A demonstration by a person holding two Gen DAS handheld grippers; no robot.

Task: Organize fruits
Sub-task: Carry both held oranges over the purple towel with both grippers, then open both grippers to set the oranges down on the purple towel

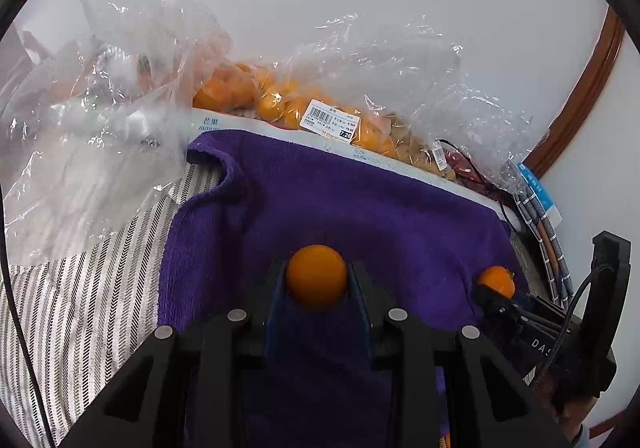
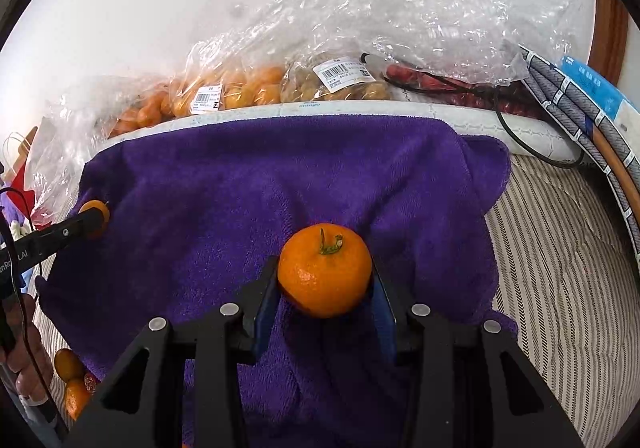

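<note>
In the left wrist view my left gripper [image 1: 317, 280] is shut on a small smooth orange fruit [image 1: 316, 273], held just over a purple towel [image 1: 360, 200]. To the right there, the right gripper [image 1: 494, 294] holds a stemmed mandarin [image 1: 498, 278]. In the right wrist view my right gripper [image 2: 325, 280] is shut on that mandarin [image 2: 325, 276], its green stem pointing up, above the same towel [image 2: 240, 184]. At the left edge the left gripper [image 2: 90, 218] shows with its small orange fruit [image 2: 96, 210].
Clear plastic bags of oranges [image 1: 280, 100] [image 2: 224, 88] and brownish fruit [image 2: 340, 82] lie on a white box [image 2: 400, 110] behind the towel. Crumpled empty bags [image 1: 100, 108] sit left. Loose small oranges [image 2: 70, 376] lie near a hand [image 2: 28, 348] on the striped cloth [image 2: 560, 268].
</note>
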